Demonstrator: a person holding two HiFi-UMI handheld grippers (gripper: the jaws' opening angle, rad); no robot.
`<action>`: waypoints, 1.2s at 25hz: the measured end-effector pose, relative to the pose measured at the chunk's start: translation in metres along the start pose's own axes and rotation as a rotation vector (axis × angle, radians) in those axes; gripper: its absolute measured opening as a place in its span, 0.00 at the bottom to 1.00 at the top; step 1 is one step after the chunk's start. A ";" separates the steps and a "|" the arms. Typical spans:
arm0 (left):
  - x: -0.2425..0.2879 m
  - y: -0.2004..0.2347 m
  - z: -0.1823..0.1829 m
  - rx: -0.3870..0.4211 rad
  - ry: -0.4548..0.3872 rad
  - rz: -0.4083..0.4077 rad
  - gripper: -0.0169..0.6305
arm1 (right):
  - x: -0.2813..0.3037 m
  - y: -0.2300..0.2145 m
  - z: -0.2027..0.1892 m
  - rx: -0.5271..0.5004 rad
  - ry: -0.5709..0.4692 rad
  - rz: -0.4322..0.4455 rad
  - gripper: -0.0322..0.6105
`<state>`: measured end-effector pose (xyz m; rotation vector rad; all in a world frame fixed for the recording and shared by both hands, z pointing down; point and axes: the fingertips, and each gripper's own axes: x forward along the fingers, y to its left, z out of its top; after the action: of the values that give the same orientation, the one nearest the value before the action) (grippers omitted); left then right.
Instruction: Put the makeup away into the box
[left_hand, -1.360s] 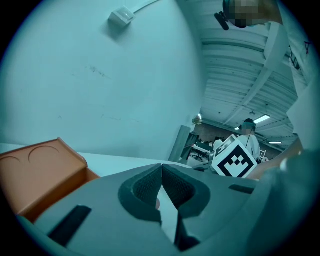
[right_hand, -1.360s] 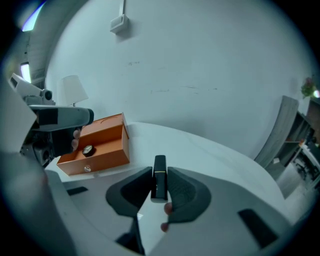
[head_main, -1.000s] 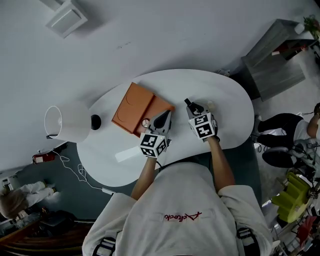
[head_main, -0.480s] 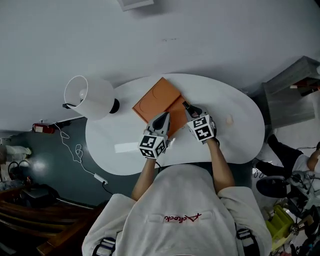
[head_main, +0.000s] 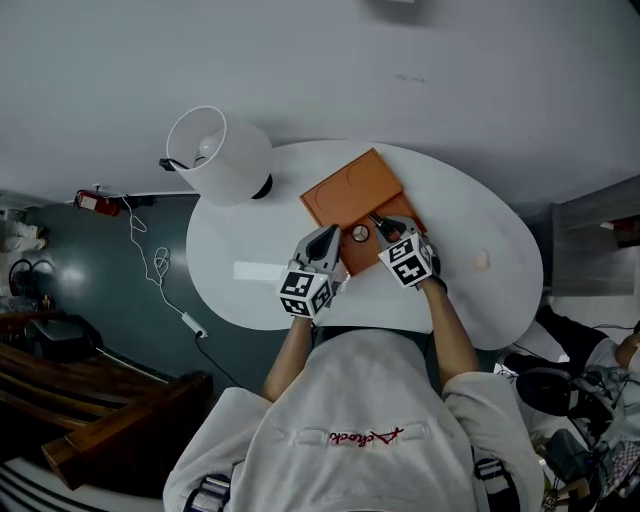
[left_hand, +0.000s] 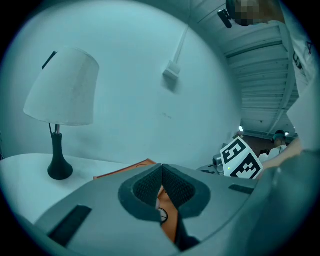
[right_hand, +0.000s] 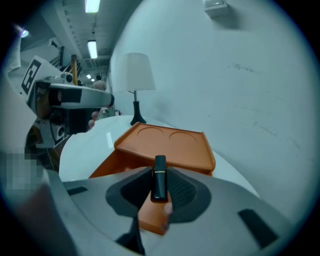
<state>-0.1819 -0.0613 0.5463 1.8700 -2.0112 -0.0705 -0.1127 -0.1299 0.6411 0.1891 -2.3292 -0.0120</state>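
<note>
Starting with the head view: we see the left gripper (head_main: 326, 240) and the right gripper (head_main: 384, 229) side by side over the near edge of the orange box (head_main: 350, 188). The box lies open on the white table (head_main: 240, 235). A small round item (head_main: 359, 233) sits in the box between the two sets of tips. The right gripper clenches a black lipstick (head_main: 378, 222), which points out over the box. A lamp (head_main: 215, 155) stands beyond the left gripper, off to its left. A pale strip (head_main: 262, 270) lies on the table just left of that gripper. A small pale object (head_main: 482, 260) lies well apart to the right of the right gripper; we cannot tell what it is.

Left gripper view: the left gripper (left_hand: 162, 172) has its jaws pressed together, pads meeting, nothing between them. The orange box (left_hand: 125, 171) lies just ahead of and beneath the tips. The round item (left_hand: 162, 215) shows partly below the pads. The lamp (left_hand: 62, 87) is ahead to the left.

Right gripper view: the right gripper (right_hand: 160, 189) grasps the lipstick (right_hand: 160, 177), which stands up between the pads with a gold band round its middle. It is held over the near corner of the box (right_hand: 165, 145); the lid, with two round recesses, lies ahead of the tips. The lamp (right_hand: 137, 75) stands beyond the lid, and the left gripper (right_hand: 70, 100) shows at left.
</note>
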 end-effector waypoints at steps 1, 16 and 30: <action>-0.001 0.001 -0.001 -0.002 0.000 0.001 0.04 | 0.002 0.003 -0.002 -0.055 0.019 0.013 0.21; 0.006 0.014 -0.007 -0.027 0.019 -0.006 0.04 | 0.037 0.024 -0.046 -0.802 0.278 0.143 0.21; 0.005 0.028 -0.006 -0.040 0.025 0.011 0.04 | 0.056 0.013 -0.062 -0.702 0.348 0.143 0.22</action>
<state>-0.2063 -0.0620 0.5615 1.8266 -1.9884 -0.0839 -0.1083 -0.1215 0.7246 -0.3048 -1.8583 -0.6602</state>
